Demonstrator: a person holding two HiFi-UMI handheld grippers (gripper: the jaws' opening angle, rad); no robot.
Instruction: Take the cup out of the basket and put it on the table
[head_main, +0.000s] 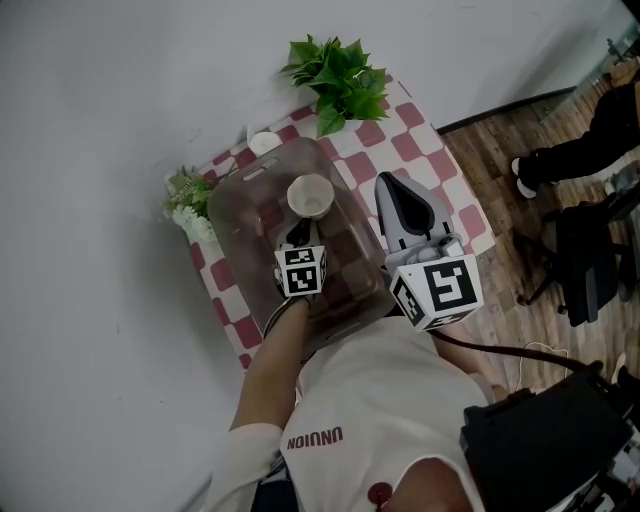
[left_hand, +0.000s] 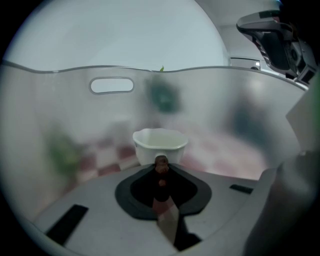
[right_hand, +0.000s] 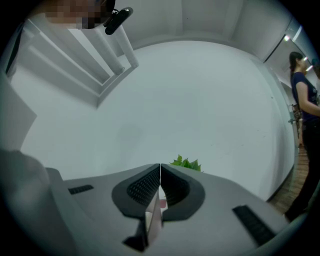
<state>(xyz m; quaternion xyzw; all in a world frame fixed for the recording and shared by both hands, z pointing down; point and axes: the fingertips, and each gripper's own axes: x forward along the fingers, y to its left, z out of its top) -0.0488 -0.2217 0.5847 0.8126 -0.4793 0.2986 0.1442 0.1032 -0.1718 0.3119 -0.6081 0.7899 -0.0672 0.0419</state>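
The translucent plastic basket (head_main: 232, 203) stands on the red-and-white checked table (head_main: 447, 196), with a leafy green plant (head_main: 340, 74) at the far end and a small white-flowered sprig (head_main: 189, 206) at its left side. The white cup (head_main: 310, 196) is inside the basket, upright, mouth up. The left gripper (head_main: 298, 231) reaches down into the basket; in the left gripper view its jaws are clenched on a small projection at the near side of the cup (left_hand: 160, 145), apparently its handle. The right gripper (head_main: 384, 180) is outside the basket at its right side, pointing level at the wall, jaws pressed together with nothing between them.
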